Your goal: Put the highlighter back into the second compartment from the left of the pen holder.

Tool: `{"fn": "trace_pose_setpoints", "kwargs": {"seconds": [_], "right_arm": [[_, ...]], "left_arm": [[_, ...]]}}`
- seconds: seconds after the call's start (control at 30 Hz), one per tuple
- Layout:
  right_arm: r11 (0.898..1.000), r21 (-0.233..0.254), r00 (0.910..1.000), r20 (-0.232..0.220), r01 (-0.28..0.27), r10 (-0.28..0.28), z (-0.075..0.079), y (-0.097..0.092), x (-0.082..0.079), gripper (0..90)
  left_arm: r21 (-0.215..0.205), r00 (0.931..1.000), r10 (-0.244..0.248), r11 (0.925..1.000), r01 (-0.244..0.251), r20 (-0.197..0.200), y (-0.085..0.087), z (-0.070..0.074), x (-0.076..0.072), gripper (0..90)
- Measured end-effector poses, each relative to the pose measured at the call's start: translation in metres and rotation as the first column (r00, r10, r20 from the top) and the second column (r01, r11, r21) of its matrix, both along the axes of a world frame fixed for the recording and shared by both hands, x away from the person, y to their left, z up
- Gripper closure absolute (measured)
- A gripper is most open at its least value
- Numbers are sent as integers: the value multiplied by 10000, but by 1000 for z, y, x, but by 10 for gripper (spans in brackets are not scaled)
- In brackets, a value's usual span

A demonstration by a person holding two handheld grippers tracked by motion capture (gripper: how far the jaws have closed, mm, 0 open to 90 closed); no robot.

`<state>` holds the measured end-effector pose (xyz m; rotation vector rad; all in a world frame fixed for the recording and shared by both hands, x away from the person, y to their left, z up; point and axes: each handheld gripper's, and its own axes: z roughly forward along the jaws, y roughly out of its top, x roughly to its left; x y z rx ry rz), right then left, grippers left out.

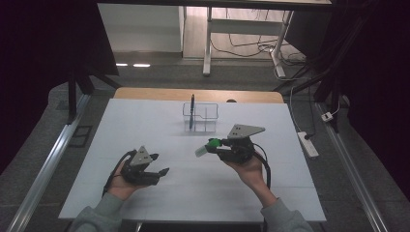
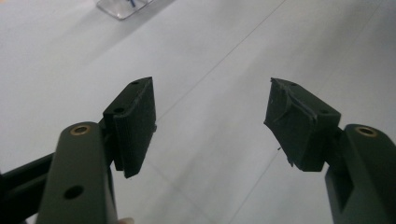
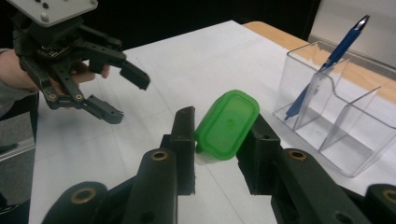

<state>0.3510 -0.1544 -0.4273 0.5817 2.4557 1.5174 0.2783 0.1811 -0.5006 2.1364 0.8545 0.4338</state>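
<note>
The right gripper point(image 3: 219, 140) pinches a small green plastic box with rounded corners point(image 3: 228, 122) in the middle of the right gripper view. It looks light, hard and slippery, so hold its flat sides. The left gripper point(image 2: 210, 123) is spread wide and empty.

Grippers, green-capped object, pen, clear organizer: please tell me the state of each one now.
left gripper: open, nothing between its jaws, above the table.
right gripper: shut on the green-capped object.
green-capped object: held off the table, tilted.
blue pen: standing tilted in one compartment of the organizer.
clear organizer: upright on the table; its other compartments look empty.
</note>
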Motion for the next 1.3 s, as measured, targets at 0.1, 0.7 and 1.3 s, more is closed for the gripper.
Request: {"fn": "trace_pose_setpoints", "kwargs": {"seconds": [0.1, 0.7, 1.3], "right_arm": [[9999, 73, 9999, 47, 101, -101, 2, -3, 1, 693], [9994, 141, 9994, 137, 313, -315, 5, -2, 8, 693], [9947, 223, 9947, 200, 1003, -1007, 20, -6, 31, 693]], "left_arm": [[-85, 9998, 194, 9998, -194, -43, 9, -3, -6, 330], [-270, 9969, 769, 9966, -773, -153, 35, -11, -24, 328], [-184, 9973, 639, 9977, -646, -356, 36, -18, -21, 325]]}}
